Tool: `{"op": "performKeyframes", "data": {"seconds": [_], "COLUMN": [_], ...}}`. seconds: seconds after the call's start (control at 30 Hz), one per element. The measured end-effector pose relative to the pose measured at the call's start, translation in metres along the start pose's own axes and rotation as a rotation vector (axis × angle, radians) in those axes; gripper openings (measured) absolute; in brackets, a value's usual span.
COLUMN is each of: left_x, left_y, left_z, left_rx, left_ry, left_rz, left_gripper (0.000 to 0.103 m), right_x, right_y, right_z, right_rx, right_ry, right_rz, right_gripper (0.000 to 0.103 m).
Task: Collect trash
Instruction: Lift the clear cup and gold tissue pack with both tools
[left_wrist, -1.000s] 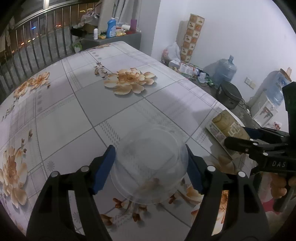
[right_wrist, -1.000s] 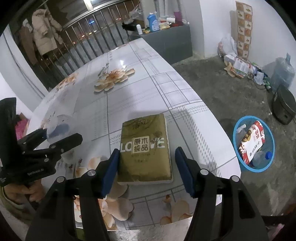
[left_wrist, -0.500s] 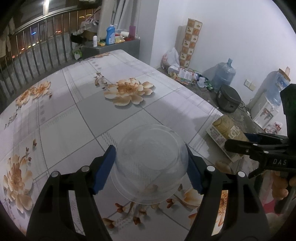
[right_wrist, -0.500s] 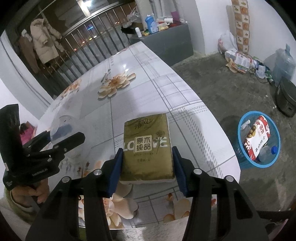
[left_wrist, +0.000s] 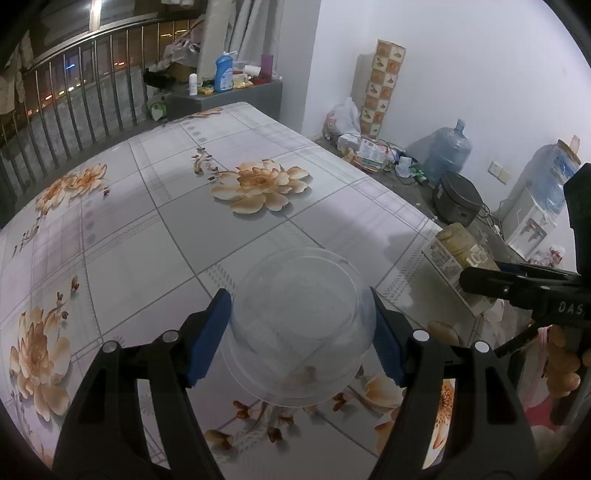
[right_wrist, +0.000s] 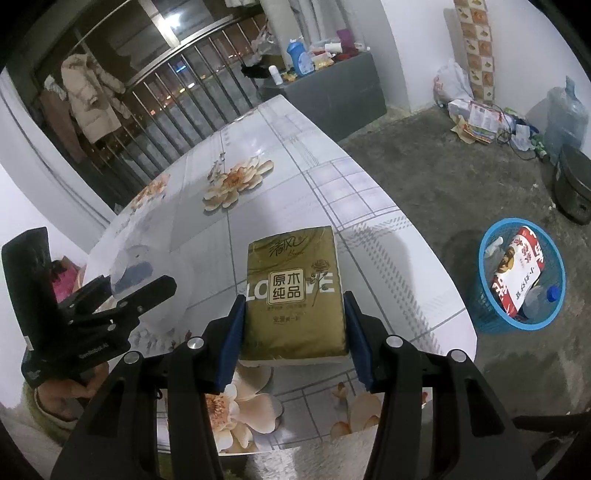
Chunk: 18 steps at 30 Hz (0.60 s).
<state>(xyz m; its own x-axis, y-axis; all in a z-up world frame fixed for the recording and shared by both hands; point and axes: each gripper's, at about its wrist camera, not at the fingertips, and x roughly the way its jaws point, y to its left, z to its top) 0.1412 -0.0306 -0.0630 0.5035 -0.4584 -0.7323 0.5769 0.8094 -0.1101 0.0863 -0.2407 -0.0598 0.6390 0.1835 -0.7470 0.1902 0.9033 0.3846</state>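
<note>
My left gripper is shut on a clear plastic bowl, upside down and held above the flowered table. My right gripper is shut on a gold tissue pack and holds it above the table's near right corner. The pack also shows at the right in the left wrist view. The left gripper with the bowl shows at the left in the right wrist view. A blue trash basket with a red-and-white bag and a bottle stands on the floor to the right of the table.
A grey cabinet with bottles stands beyond the table's far end. Metal railings run along the far left. Water jugs, a dark cooker and loose papers lie on the concrete floor to the right.
My right gripper has closed on the tissue pack and lifted it off the table. My left gripper has raised the clear bowl higher above the table.
</note>
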Motion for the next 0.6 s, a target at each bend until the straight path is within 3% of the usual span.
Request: {"op": "performKeyframes", "data": {"seconds": [0.37,0.6], "left_x": [-0.006,-0.018], "left_y": [-0.001,-0.015], "left_z": [0.002,0.023], "left_rx": [0.004,0.037], "left_ry": [-0.012,-0.051], "left_rz": [0.001,-0.013], "left_gripper": [0.068,0.068], "right_x": [-0.008,-0.021], "right_y": [-0.004,-0.014], "right_z": [0.003,0.009], "right_rx": [0.019,0.055], "right_ry": [-0.024,-0.066], "right_rz": [0.023,0.049], "right_gripper": [0.05,0.05]}}
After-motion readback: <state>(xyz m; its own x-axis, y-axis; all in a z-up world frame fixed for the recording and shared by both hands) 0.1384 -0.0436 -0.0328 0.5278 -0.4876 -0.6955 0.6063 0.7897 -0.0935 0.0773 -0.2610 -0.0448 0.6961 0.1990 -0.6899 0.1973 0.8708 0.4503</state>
